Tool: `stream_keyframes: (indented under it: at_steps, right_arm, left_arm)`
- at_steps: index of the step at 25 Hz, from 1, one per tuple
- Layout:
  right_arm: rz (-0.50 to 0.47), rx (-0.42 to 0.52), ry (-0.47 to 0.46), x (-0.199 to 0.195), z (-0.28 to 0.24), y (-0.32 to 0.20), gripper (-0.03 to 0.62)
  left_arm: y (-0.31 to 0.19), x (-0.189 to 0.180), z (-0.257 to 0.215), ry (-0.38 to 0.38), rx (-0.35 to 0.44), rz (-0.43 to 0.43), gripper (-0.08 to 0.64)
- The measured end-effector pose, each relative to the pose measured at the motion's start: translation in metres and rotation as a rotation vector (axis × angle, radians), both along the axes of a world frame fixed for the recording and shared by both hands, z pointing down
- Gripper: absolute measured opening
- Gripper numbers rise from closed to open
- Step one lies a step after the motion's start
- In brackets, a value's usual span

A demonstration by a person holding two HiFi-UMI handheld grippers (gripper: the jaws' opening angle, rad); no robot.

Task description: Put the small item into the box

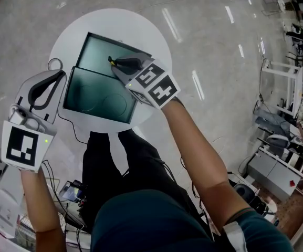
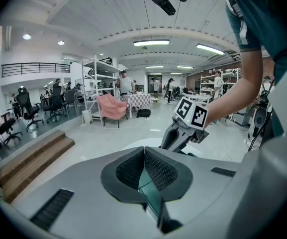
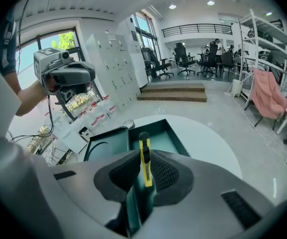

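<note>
Gripped a slim yellow-and-black item (image 3: 144,156) in the right gripper (image 3: 144,176), jaws clamped on its sides, tip poking out past the pads. Held it over the far half of the open green box (image 1: 96,96), toward 12 o'clock on the round table (image 1: 156,41); could not tell whether it touched the floor there. Found both box halves bare inside, the near one at 6 o'clock showing a round recess. Parked the left gripper (image 1: 62,74) at 9 o'clock by the table edge, jaws pressed together on nothing.
</note>
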State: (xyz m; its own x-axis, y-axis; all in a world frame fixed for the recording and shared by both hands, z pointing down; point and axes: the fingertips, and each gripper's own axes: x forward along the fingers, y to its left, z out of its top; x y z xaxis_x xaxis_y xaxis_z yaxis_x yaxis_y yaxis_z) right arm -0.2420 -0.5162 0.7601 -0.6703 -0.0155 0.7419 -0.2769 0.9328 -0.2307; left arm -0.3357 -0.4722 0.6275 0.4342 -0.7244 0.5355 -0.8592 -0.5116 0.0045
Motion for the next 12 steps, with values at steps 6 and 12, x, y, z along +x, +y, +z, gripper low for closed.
stream_keyframes:
  at_steps: [6, 12]
  right_arm:
    - [0.011, 0.027, 0.001, 0.012, -0.012, -0.012, 0.066]
    - [0.031, 0.108, -0.038, 0.017, -0.058, -0.015, 0.065]
  left_arm:
    - [-0.008, 0.011, -0.013, -0.013, 0.031, 0.016, 0.021]
    - [-0.001, 0.013, -0.044, -0.026, 0.074, 0.021, 0.021]
